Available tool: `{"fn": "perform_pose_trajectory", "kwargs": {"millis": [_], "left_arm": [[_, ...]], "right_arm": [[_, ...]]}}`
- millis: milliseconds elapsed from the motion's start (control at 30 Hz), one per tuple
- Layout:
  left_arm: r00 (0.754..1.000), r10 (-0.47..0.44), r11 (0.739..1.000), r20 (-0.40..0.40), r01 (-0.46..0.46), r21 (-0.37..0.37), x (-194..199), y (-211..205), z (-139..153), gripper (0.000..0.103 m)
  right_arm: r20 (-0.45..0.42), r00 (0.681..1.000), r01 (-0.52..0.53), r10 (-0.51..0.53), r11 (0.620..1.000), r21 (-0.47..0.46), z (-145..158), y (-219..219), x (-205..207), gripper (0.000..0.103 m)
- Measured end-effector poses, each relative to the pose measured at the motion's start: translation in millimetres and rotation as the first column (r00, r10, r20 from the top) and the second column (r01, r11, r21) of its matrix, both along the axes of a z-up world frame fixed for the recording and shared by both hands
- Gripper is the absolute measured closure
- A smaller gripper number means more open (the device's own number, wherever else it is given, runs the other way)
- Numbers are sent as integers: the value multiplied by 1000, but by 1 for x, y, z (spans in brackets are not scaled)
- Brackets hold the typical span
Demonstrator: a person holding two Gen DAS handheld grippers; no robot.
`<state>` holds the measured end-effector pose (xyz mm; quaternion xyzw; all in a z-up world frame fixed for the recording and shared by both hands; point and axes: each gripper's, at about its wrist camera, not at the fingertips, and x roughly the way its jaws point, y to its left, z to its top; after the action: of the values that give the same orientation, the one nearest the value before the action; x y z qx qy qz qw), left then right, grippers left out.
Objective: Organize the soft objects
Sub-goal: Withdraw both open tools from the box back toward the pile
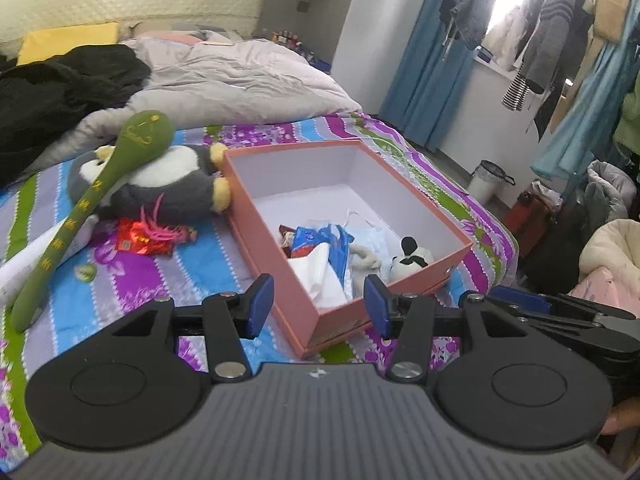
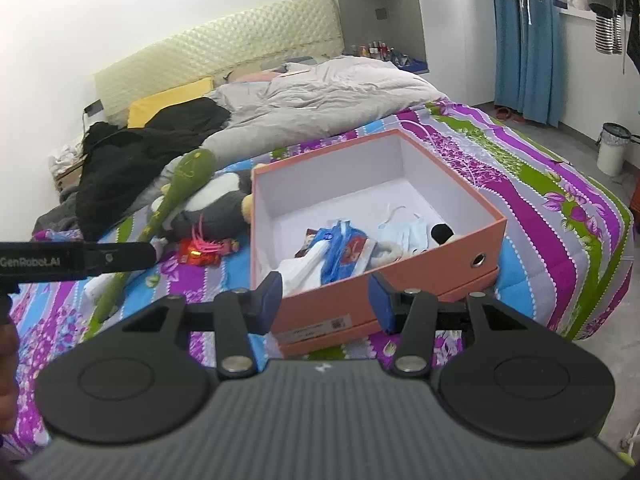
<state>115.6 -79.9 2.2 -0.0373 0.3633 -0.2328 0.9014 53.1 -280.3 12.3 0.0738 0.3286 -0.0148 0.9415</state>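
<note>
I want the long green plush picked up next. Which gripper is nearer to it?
Left. The left gripper hovers open over the box's near corner, with the green plush on its left. The right gripper is further right, at the box's front wall.

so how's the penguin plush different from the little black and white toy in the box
The penguin plush lies on the bedspread outside the box; the small toy sits inside it, in the near corner. The penguin is far bigger and mostly grey with yellow feet; the small toy is white with black patches. A green stick lies across the penguin; nothing covers the small toy. Both look soft.
</note>
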Motion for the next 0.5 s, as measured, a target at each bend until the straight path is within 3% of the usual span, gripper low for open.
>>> {"fn": "perform_pose_trajectory", "kwargs": {"millis": [500], "left_arm": [[995,99,995,13,-99,1,-74,46,-2,47]], "right_arm": [[-17,992,-128,128,992,0,-7,47,-42,53]]}}
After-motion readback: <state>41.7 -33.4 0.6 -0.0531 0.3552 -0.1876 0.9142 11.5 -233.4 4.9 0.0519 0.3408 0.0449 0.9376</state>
